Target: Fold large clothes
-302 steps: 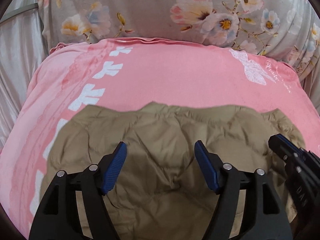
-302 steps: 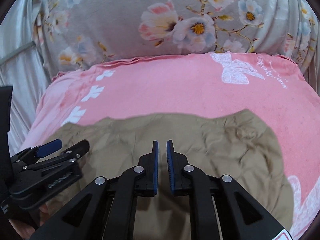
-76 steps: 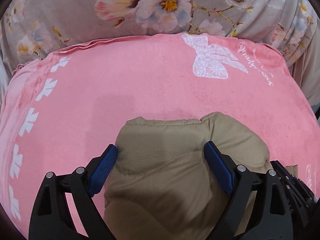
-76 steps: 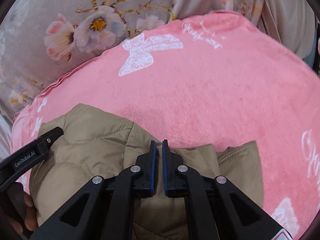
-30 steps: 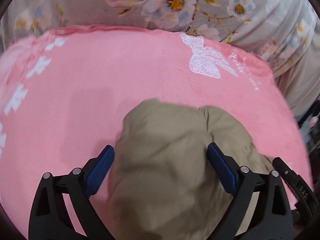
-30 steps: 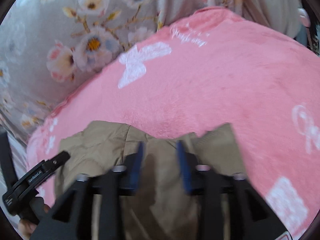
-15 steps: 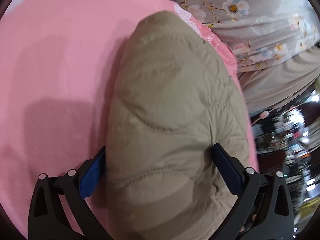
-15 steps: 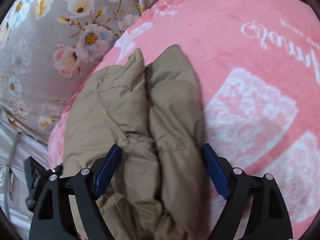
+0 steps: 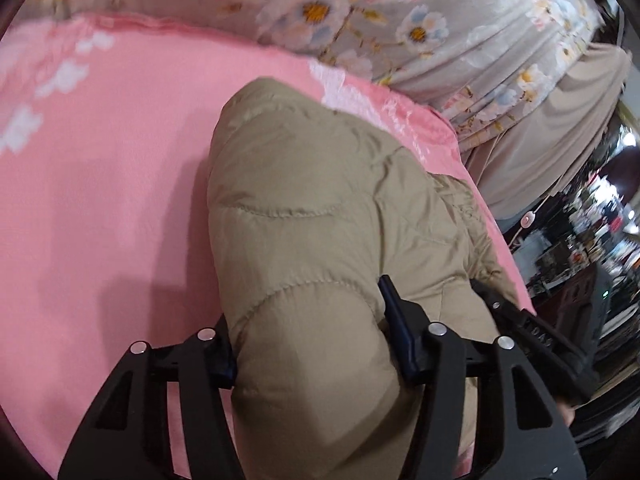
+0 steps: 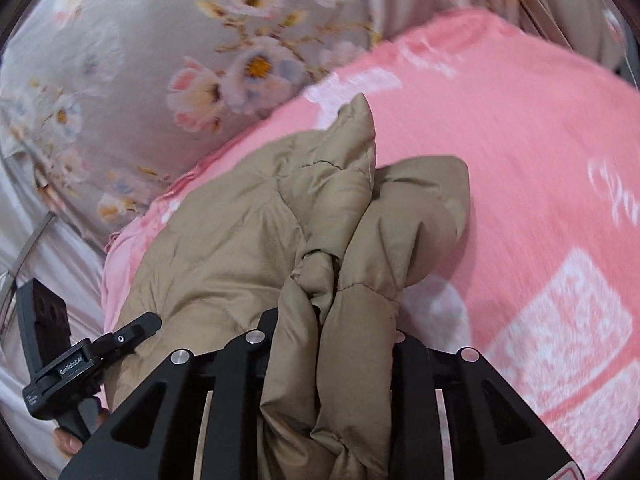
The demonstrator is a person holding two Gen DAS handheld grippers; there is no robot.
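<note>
Each hand-held gripper, left [image 9: 316, 344] and right [image 10: 332, 336], clamps the bunched tan jacket [image 9: 320, 208]; the fabric hides most fingertips, lower centre.

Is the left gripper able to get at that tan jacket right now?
Yes, it seems so: the left gripper already has the folded tan jacket bulging between its jaws, nothing in between.

Quilted khaki jacket [image 9: 320, 216] between the jaws: smooth, faintly sheeny cloth; pink blanket [image 9: 104, 184] beyond: fuzzy, matt fleece.
</note>
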